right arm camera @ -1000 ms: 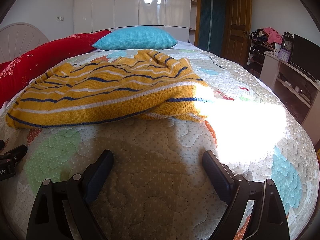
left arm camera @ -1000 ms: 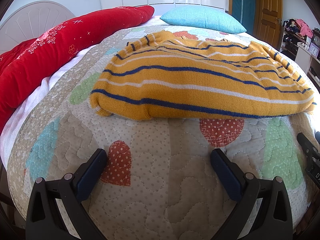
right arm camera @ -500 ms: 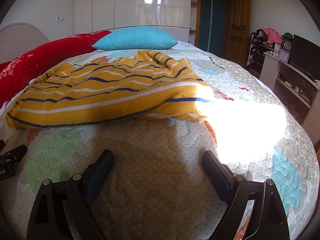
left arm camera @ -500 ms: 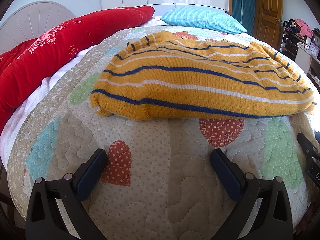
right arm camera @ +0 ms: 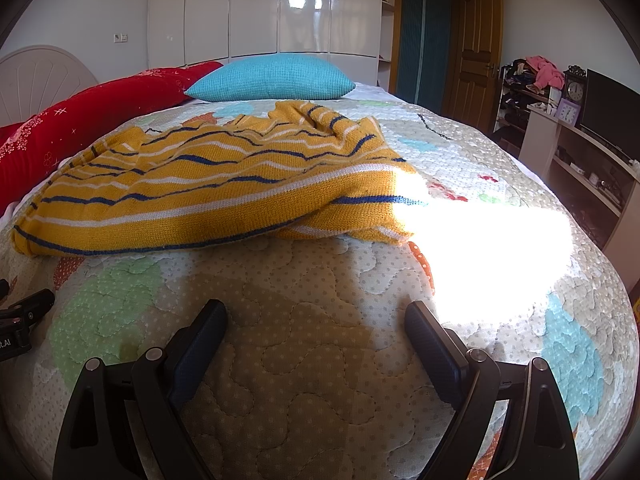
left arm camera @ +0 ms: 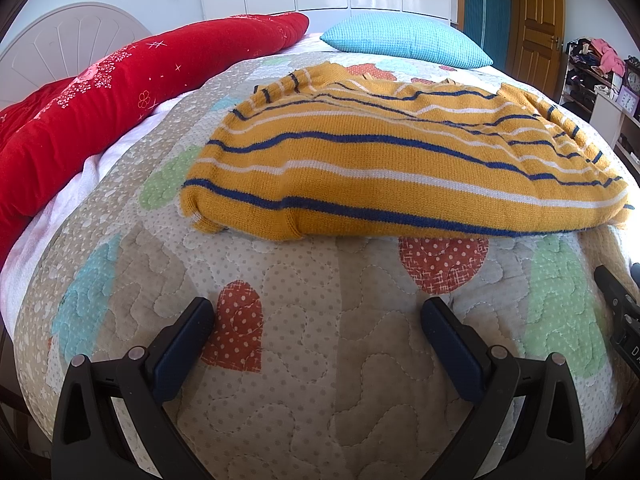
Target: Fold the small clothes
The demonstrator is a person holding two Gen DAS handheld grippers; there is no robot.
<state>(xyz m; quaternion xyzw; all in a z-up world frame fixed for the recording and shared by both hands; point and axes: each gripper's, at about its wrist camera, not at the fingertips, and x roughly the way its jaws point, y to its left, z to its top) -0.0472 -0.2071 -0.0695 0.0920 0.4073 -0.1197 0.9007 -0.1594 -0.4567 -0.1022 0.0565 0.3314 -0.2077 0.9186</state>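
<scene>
Now both grippers, left gripper [left arm camera: 316, 320] & right gripper [right arm camera: 316, 322], gaping, short of sweater [left arm camera: 384, 176]

Sun patch [right arm camera: 492, 240] blows out my right view; the quilt [right arm camera: 320, 360] pattern there and the sweater [right arm camera: 208, 196] corner are unreadable. Shelf clutter [left arm camera: 592, 60] too small to identify. Red bolster [left arm camera: 100, 112] runs off the left edge. Sweater's underside hidden.

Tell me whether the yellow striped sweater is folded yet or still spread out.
Spread out, not folded: the sweater lies rumpled across the quilt, one sleeve bunched up beside it.
</scene>
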